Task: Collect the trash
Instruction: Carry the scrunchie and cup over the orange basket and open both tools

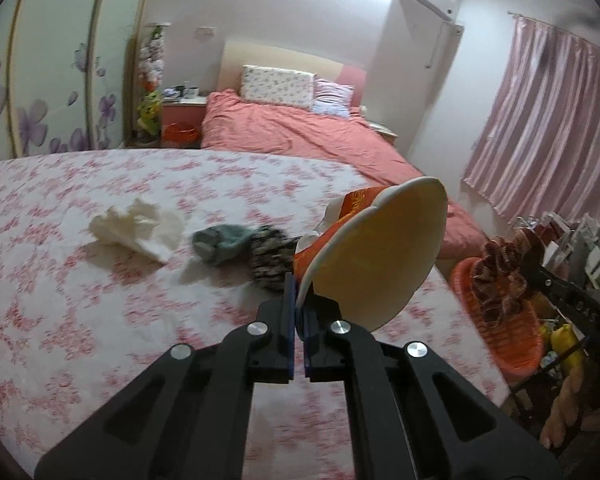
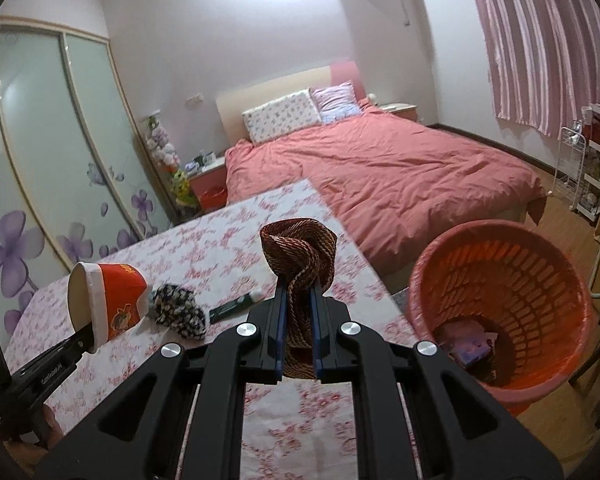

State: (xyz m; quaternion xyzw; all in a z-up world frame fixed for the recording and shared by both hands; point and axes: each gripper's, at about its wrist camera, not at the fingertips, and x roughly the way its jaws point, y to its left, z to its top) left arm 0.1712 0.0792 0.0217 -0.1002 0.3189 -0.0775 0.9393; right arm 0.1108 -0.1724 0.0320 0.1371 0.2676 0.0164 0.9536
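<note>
My left gripper point(image 1: 298, 292) is shut on the rim of an orange-and-white paper cup point(image 1: 380, 252) and holds it tilted above the floral tablecloth point(image 1: 100, 320); the cup also shows in the right wrist view point(image 2: 108, 304). My right gripper point(image 2: 298, 304) is shut on a brown striped cloth point(image 2: 300, 256), held above the table's right edge, left of the orange trash basket point(image 2: 500, 300). The same cloth point(image 1: 500, 276) shows over the basket point(image 1: 512, 340) in the left wrist view. A crumpled white tissue point(image 1: 136, 228), a teal sock point(image 1: 220, 242) and a black-and-white patterned cloth point(image 1: 268, 260) lie on the table.
A dark green tube point(image 2: 236, 306) lies on the table by the patterned cloth point(image 2: 180, 312). A bed with a pink cover point(image 2: 380, 168) stands beyond the table. Some trash lies in the basket. A white rack point(image 2: 592, 168) stands at right; a wardrobe point(image 2: 60, 140) at left.
</note>
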